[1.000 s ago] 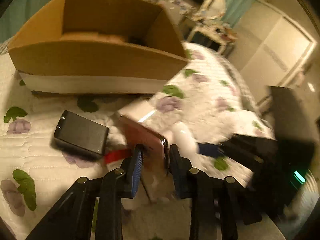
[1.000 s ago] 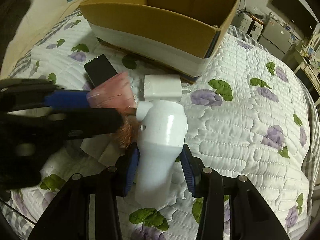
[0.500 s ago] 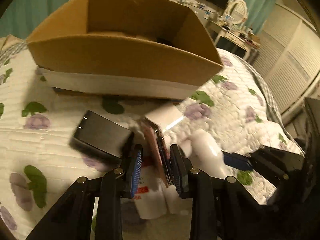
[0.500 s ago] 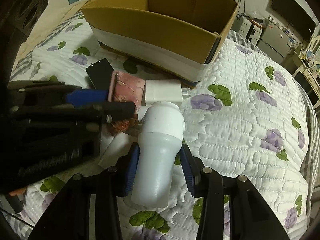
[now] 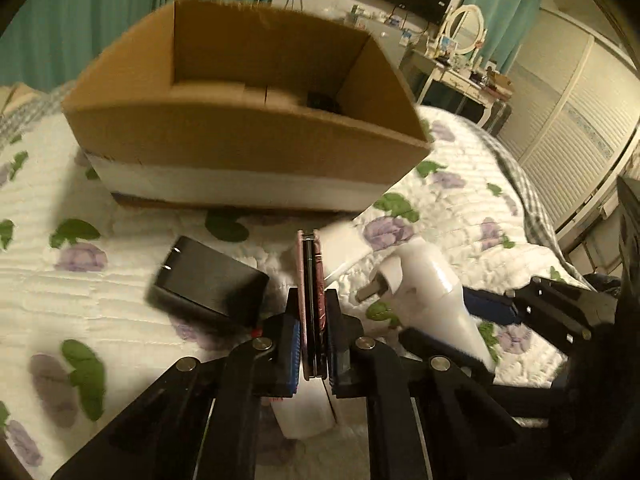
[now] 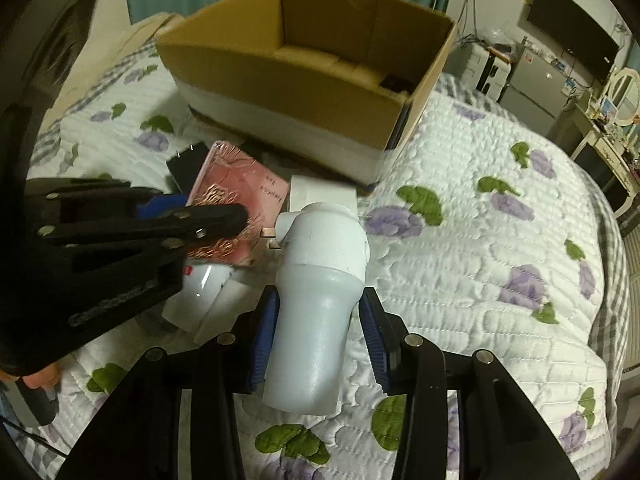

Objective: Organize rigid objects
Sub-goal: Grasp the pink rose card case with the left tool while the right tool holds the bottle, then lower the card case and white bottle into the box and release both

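My left gripper (image 5: 311,340) is shut on a thin pink case (image 5: 310,280), held edge-on above the quilt; its pink face shows in the right wrist view (image 6: 236,208). My right gripper (image 6: 318,344) is shut on a white plastic plug-in device (image 6: 320,280) with metal prongs, seen also in the left wrist view (image 5: 428,284). An open cardboard box (image 5: 240,140) stands just beyond both; it also shows in the right wrist view (image 6: 304,92). A small dark item (image 5: 322,101) lies inside it.
A black charger (image 5: 204,280) and a white charger (image 6: 322,196) lie on the floral quilt (image 6: 480,260) before the box. A white packet (image 6: 200,300) lies under the left gripper. A dresser with a mirror (image 5: 464,36) stands at the far right.
Both grippers have lifted their objects and moved toward the box. The pink case has turned upright, edge-on. The box looks nearer and its inside shows more.
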Demonstrator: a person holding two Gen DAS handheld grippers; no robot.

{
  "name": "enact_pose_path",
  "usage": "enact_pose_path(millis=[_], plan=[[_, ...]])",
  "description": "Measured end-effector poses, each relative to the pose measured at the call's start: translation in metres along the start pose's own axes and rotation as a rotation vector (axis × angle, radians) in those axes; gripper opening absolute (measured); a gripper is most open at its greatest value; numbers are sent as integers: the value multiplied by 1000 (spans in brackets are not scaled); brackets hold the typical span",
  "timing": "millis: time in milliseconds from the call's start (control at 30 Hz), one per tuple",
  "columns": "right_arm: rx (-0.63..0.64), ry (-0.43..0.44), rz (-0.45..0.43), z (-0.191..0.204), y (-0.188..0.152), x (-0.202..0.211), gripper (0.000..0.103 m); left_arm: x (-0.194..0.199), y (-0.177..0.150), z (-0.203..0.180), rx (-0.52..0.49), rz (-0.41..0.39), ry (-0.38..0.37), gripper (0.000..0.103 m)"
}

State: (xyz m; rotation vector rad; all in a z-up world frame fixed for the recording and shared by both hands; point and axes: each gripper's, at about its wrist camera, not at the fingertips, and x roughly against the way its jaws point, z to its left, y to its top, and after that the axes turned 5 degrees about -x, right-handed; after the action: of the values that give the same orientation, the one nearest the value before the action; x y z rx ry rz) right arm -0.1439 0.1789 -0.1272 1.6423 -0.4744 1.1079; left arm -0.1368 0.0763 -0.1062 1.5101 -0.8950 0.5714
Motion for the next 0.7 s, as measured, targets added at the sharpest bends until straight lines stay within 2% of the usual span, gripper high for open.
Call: enact_pose_path(millis=[233,467,567,700], plan=[[-23,-11,-132,-3,25,56,40,65,18,-15,-49,-120,40,10],[-18,-47,-265,-11,73,107,40,119,60,-12,-83,-241,106,10],[-25,-46,-304,-14,95,115,41,121,79,-6,-87,-263,136,10],[-22,-37,-330,-13,126,104,41,110,100,7,-97,-271,186,10]])
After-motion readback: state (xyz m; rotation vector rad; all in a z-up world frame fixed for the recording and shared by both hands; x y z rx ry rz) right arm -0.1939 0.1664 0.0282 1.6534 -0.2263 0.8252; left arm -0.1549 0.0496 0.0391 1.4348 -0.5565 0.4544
